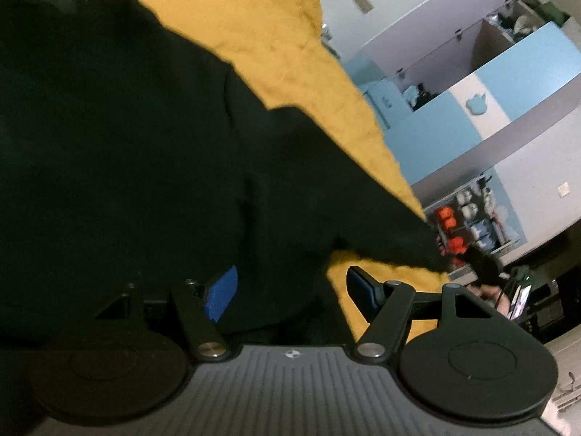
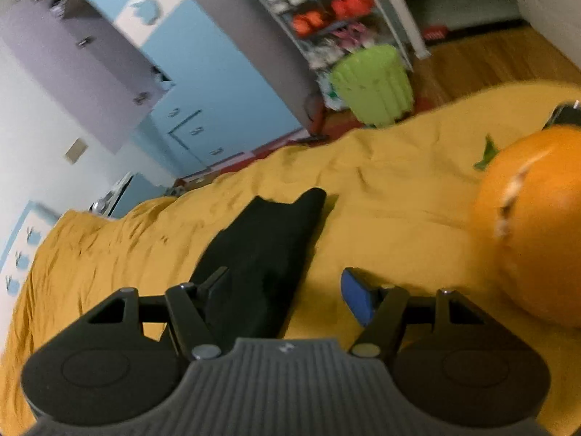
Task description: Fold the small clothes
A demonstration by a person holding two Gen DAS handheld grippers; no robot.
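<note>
The left gripper (image 1: 288, 290) is spread wide, holding nothing, over the black garment (image 1: 127, 152), which lies on the mustard bedspread (image 1: 261, 29) near its edge. The right gripper (image 2: 287, 290) gapes empty over the garment's narrow end, beside an orange pumpkin-shaped cushion (image 2: 533, 218). Probably between folds; next, pinch an edge. No legible writing.

1 black garment (image 1: 127, 152), seen in both views. 1 yellow bedspread (image 2: 381, 181). 2 grippers: left gripper (image 1: 290, 290), right gripper (image 2: 287, 294), 2 fingers ea. 1 orange round cushion (image 2: 537, 225). 1 green ribbed bin (image 2: 374, 83). 1 shelf rack (image 2: 326, 11) w/ shoes, count unclear. 1 blue/white wardrobe (image 2: 203, 65). 1 wall switch plate (image 2: 75, 150).
</note>
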